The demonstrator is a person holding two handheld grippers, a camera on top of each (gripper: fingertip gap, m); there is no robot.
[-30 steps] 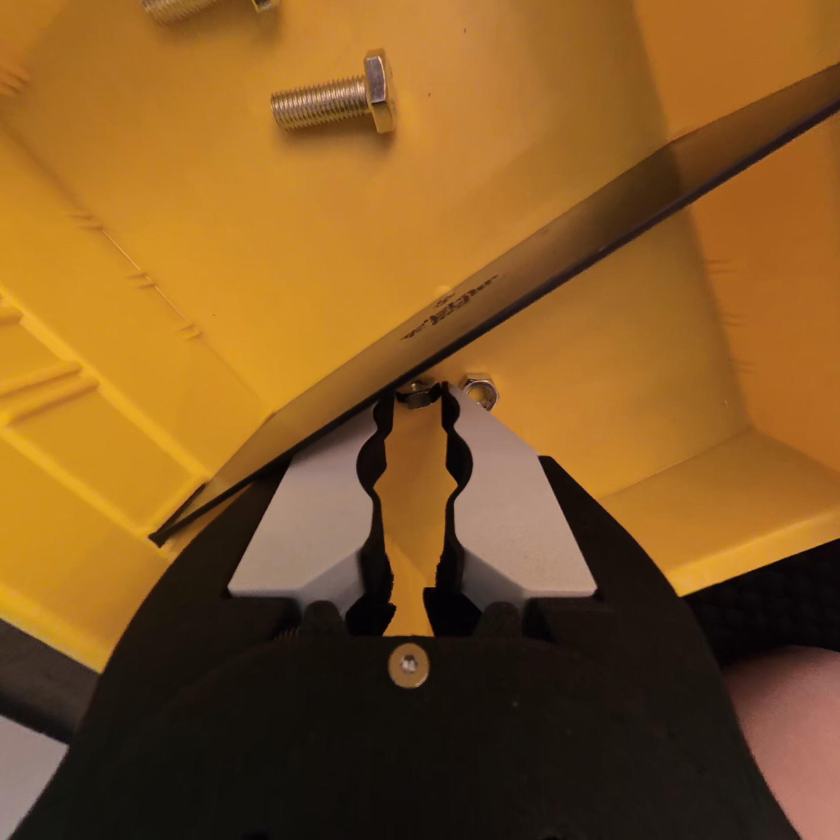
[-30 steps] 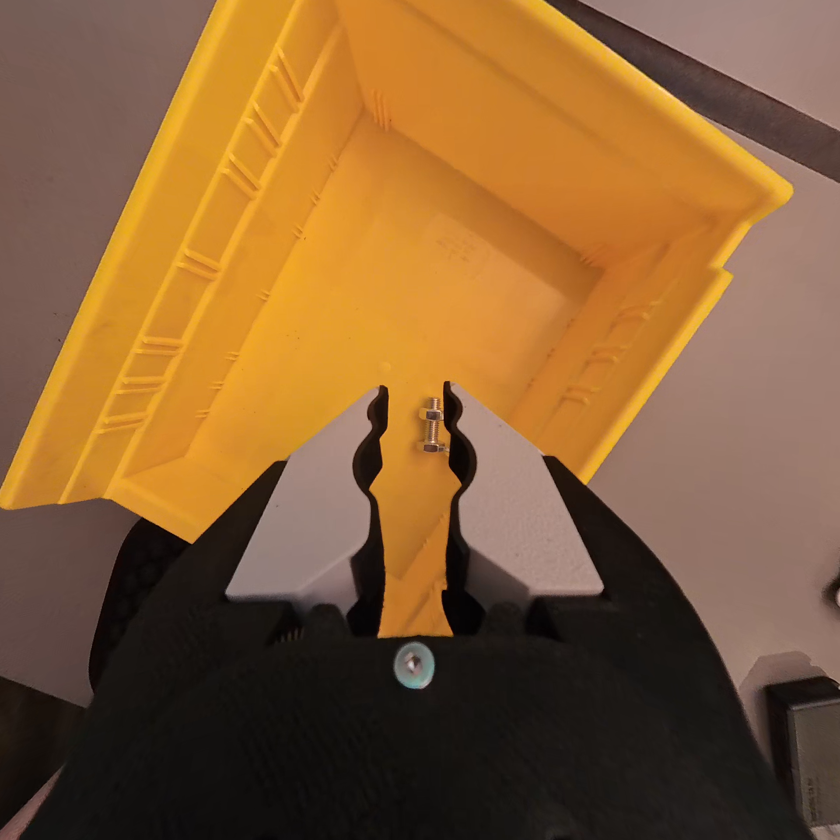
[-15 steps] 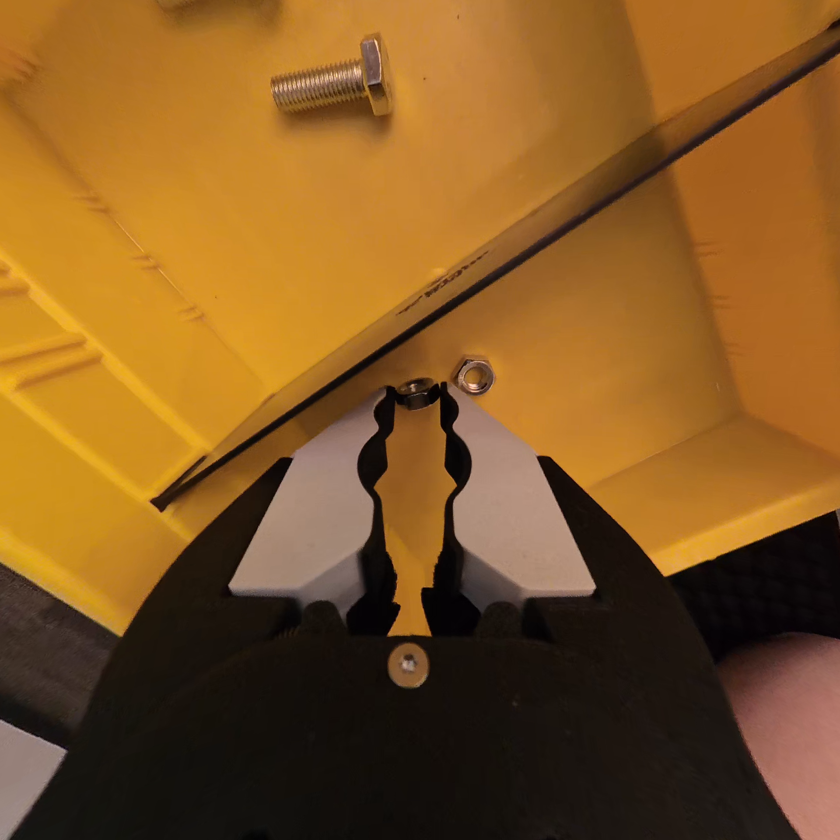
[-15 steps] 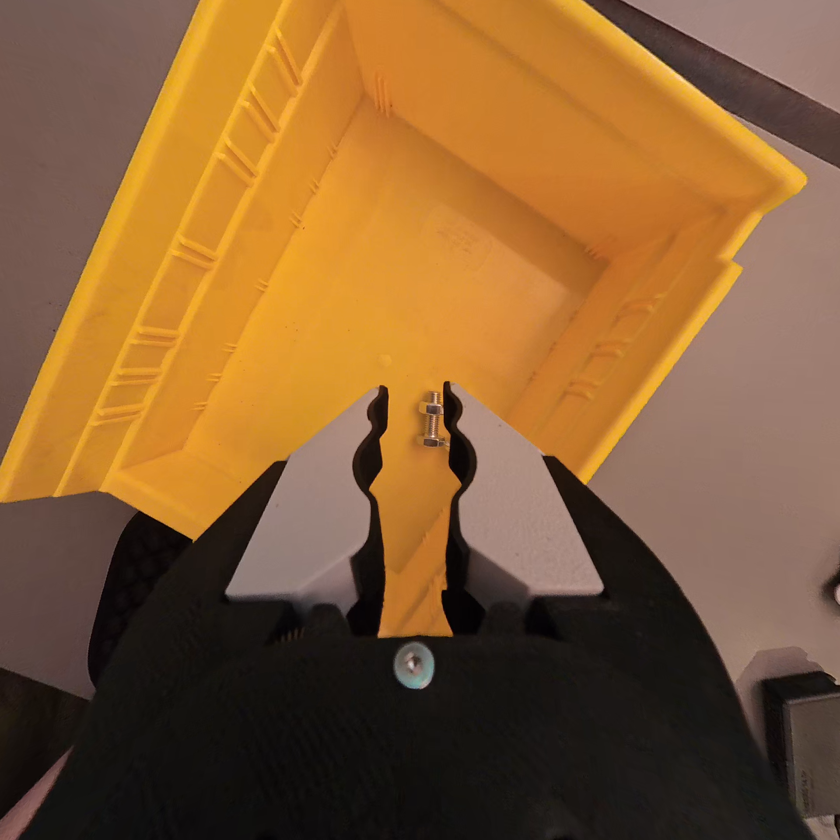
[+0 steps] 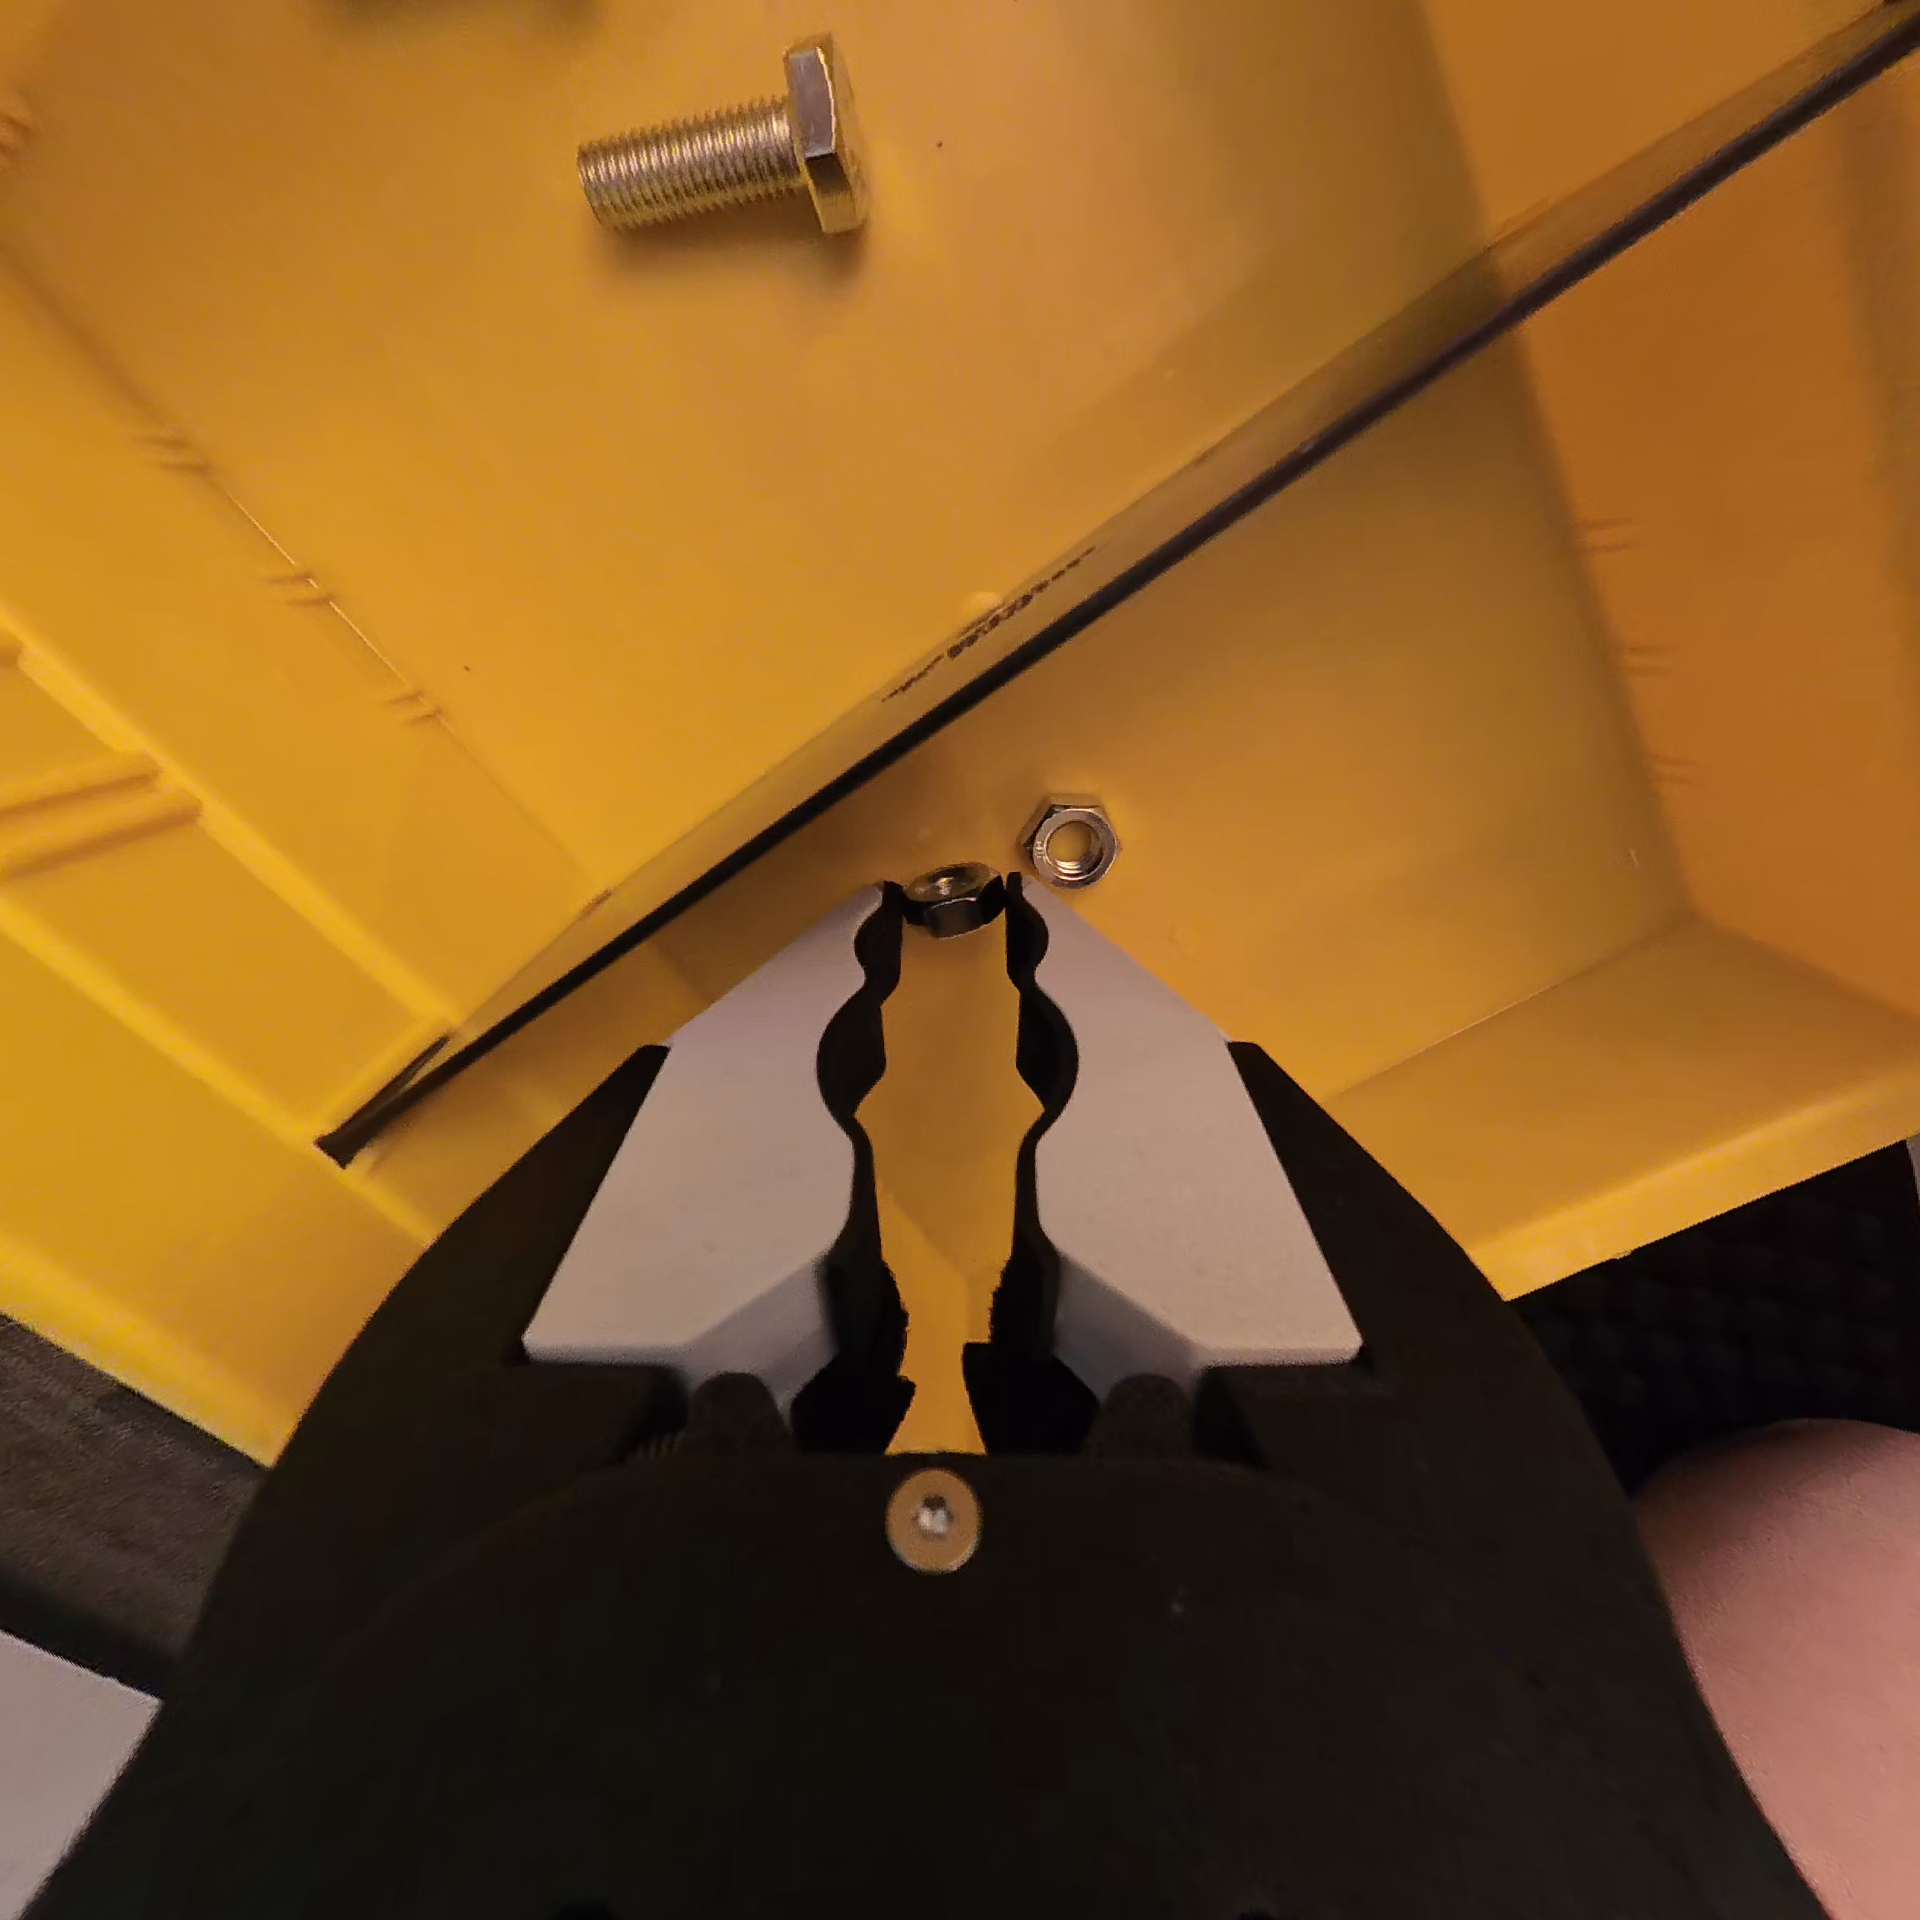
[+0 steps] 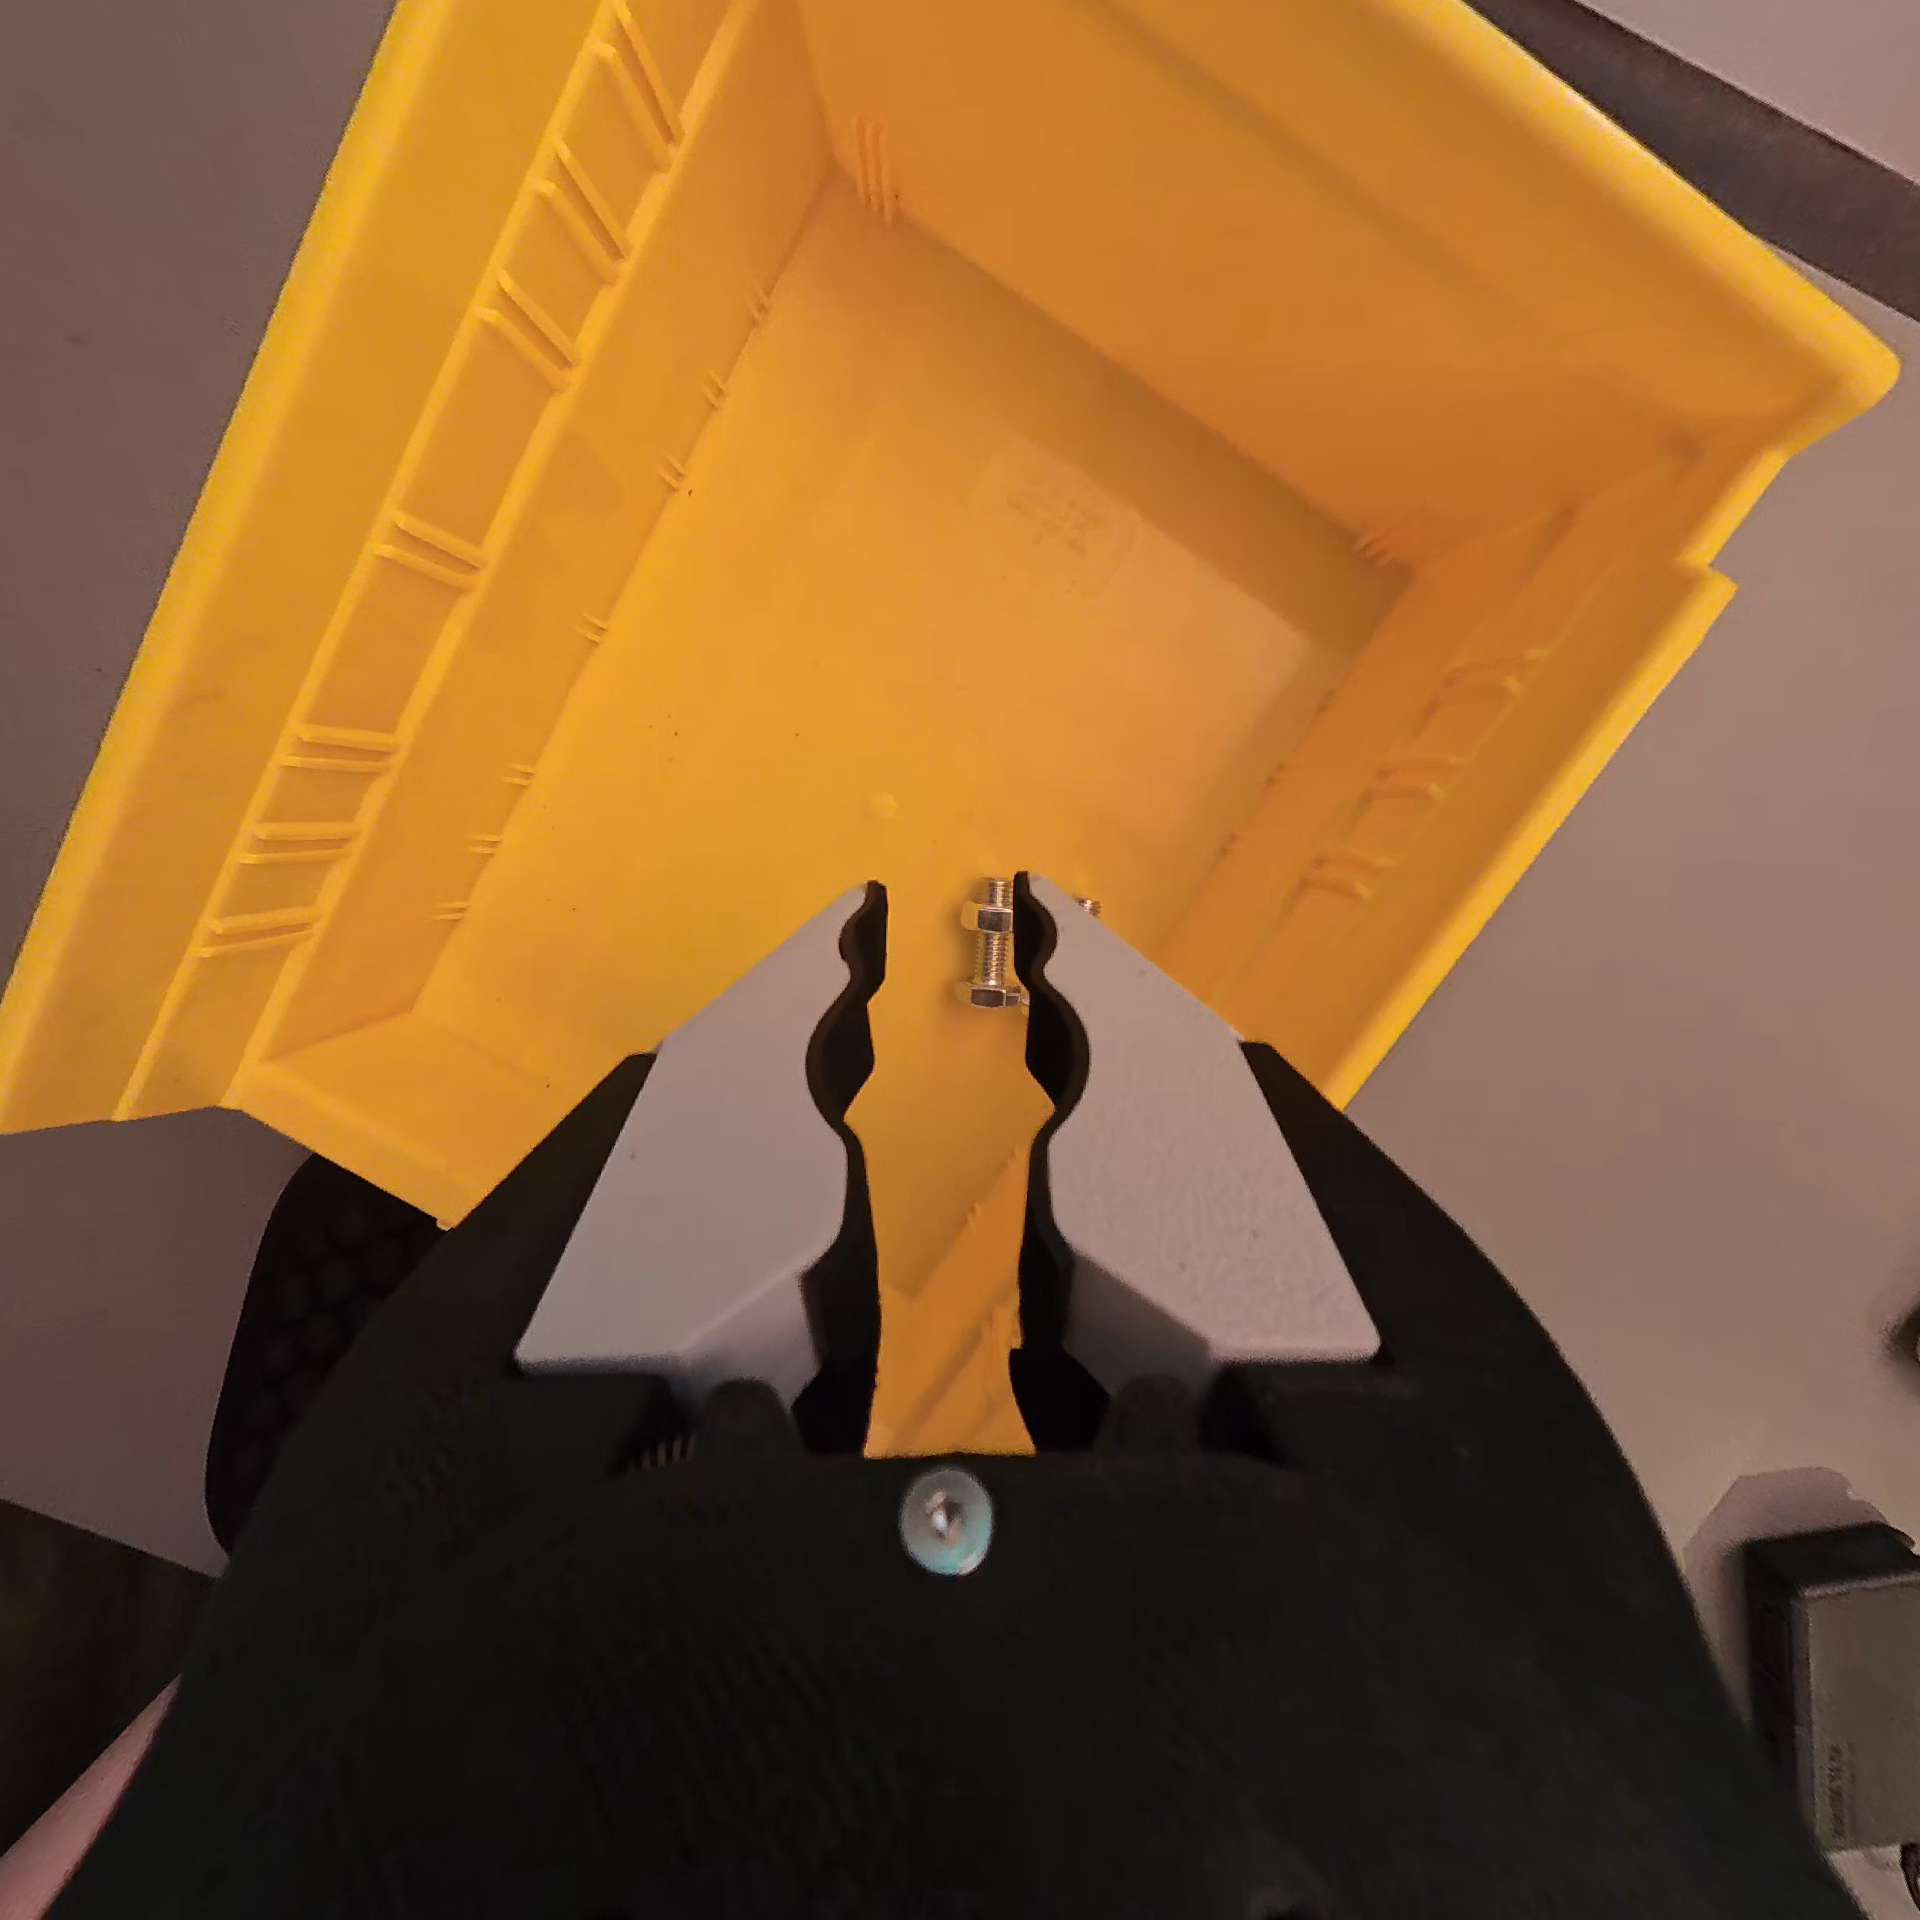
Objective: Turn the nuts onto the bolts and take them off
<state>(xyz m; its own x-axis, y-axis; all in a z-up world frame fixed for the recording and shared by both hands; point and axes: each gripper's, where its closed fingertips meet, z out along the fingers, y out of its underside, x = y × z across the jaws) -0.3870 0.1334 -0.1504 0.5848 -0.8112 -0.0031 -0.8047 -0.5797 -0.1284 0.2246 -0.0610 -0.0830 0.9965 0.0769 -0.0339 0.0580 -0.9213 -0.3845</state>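
Left wrist view puts your left tongs [image 5: 948,902] low over a yellow bin [image 5: 436,540], their tips narrowed onto a small steel nut [image 5: 945,900] that sits pinched between them. Up and to the left of the tips, well apart from them, a brass-coloured bolt [image 5: 727,156] lies on its side on the bin floor with its hex head pointing right. A dark divider [image 5: 1195,561] runs slantwise across the bin just beyond the tips, so the bolt is on its far side and the held nut on the near side. Just to the right of the tips a second nut [image 5: 1068,842] lies flat on the floor, hole upward, near the held one but not touching it. Right wrist view shows your right tongs [image 6: 948,894] hanging over another yellow bin [image 6: 343,623], jaws a narrow way apart and gripping nothing. Between their tips, close against the right finger [image 6: 1143,1122], a short bolt with a nut on it [image 6: 992,951] lies on that bin's floor; whether it touches the finger you cannot tell. Something small and metallic [image 6: 1087,906] peeks out past the right fingertip.
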